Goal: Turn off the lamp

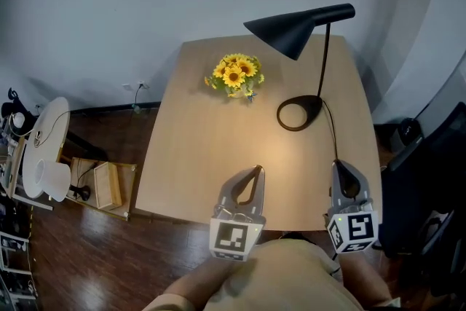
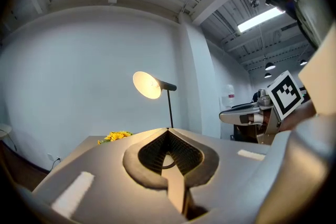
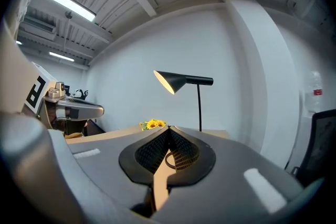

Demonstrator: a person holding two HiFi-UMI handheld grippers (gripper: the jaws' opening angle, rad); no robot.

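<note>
Two grippers are held short of the lamp (image 1: 301, 30), on the person's side of it, both with jaws pressed together and nothing between them. The left gripper (image 1: 255, 170) is off to the lamp's left, while the right gripper (image 1: 341, 165) is nearly in line with the lamp's ring base (image 1: 298, 113). The lamp stands lit: its shade glows in the left gripper view and a warm pool lies on the table (image 1: 191, 156) in front of the base. A thin cord (image 1: 331, 133) runs from the base towards the right gripper. No switch can be made out in any view, so it should be located before closing in. The right gripper appears better placed for the reach. A press with closed tips, kept light, should avoid tipping the slender stem. Sunflowers (image 1: 235, 74) sit left of the lamp, well apart from it. Bare tabletop in front of the base gives open room, though the table's right edge runs close beside the lamp.
</note>
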